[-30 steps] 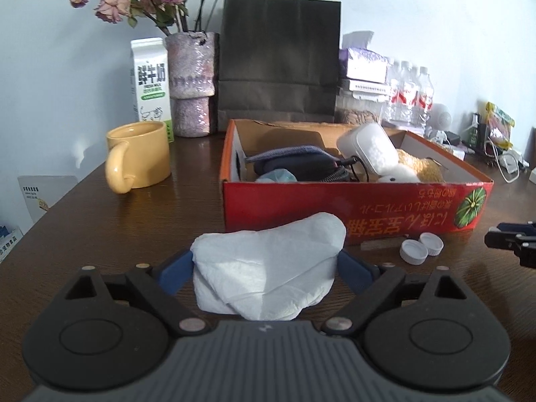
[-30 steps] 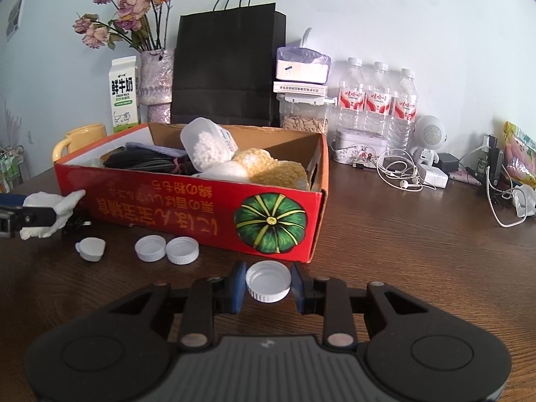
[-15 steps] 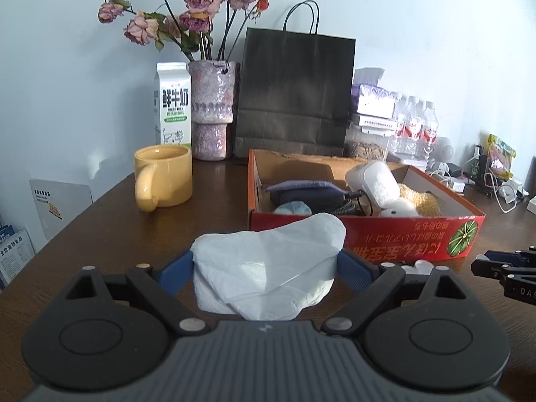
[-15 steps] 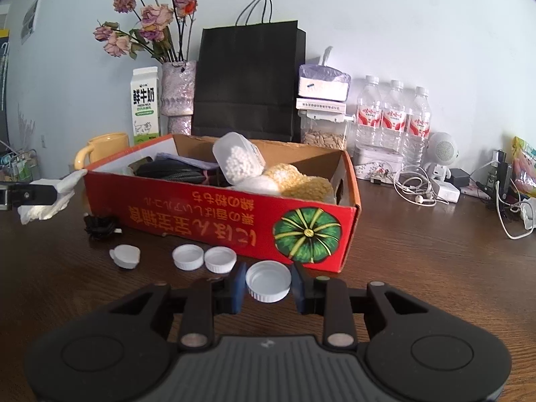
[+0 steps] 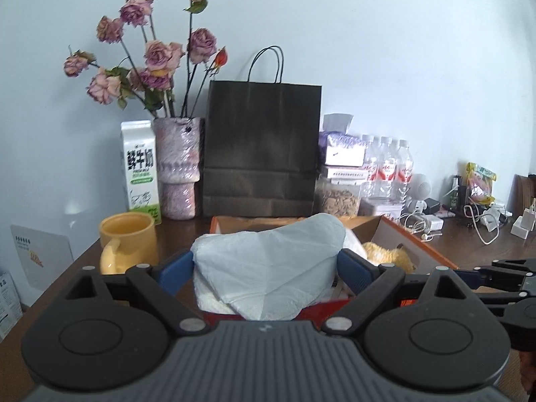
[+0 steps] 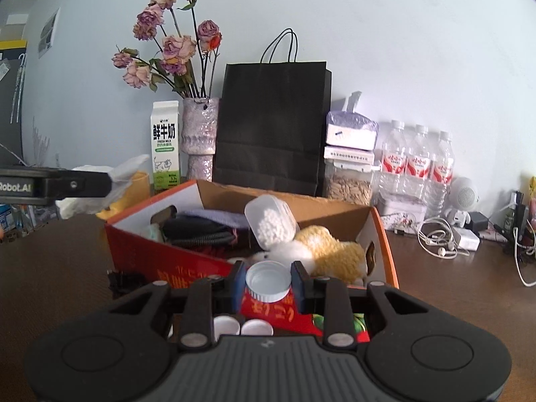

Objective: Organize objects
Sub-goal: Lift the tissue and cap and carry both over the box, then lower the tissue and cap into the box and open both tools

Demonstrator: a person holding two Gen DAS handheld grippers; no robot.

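My left gripper (image 5: 266, 268) is shut on a crumpled white tissue (image 5: 268, 261) and holds it above the near edge of the red cardboard box (image 5: 415, 244). The same tissue (image 6: 97, 184) shows at the left of the right wrist view, level with the box's left end. My right gripper (image 6: 268, 281) is shut on a white bottle cap (image 6: 268, 281), raised just in front of the box's (image 6: 140, 248) front wall. Inside lie a clear tub of white beads (image 6: 273, 221), a yellow plush (image 6: 331, 251) and dark items (image 6: 197, 231).
Two loose white caps (image 6: 241, 326) lie on the brown table before the box. A yellow mug (image 5: 129, 244), milk carton (image 5: 140, 171), vase of dried roses (image 5: 177, 167), black paper bag (image 5: 261, 147), water bottles (image 6: 418, 164) and cables (image 6: 439, 238) line the back.
Both grippers rose and drew nearer the box with their loads held. The tissue now hangs over the box's near edge; the cap has come up to the front wall.
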